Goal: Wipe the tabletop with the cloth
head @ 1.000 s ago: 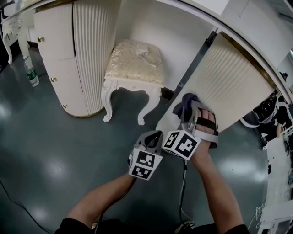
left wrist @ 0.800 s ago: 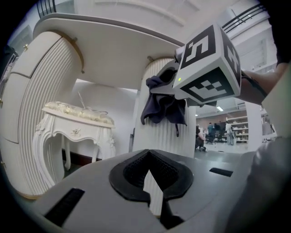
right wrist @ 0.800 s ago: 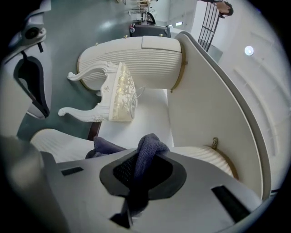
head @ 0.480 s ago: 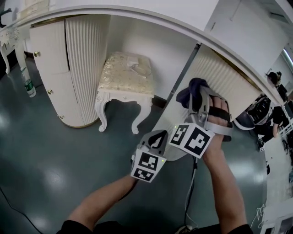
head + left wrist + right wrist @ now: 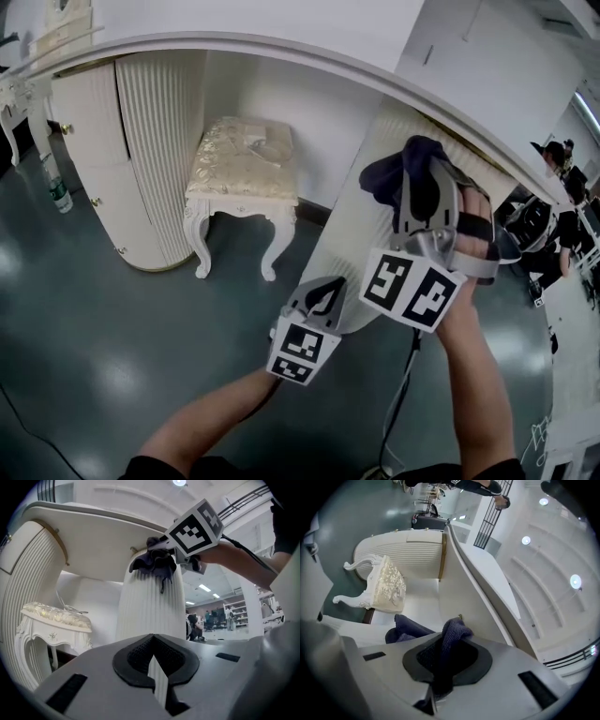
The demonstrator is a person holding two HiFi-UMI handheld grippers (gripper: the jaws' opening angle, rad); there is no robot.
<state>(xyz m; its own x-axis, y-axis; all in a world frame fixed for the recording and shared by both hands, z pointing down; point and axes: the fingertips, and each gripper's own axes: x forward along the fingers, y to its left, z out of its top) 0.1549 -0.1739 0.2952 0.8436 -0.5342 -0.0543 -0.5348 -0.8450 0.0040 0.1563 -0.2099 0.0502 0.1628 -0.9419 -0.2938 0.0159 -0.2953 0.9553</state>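
Close by the tabletop (image 5: 281, 28) edge, the right gripper (image 5: 414, 180) clamps the cloth (image 5: 380, 178), held high probably to reach the top, while the left gripper (image 5: 319, 292) hangs low, jaws closed on nothing.

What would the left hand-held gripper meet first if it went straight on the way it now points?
Probably the ribbed cabinet: it stands dead ahead of the left hand-held gripper, with nothing visible between them, though how far off is unclear.
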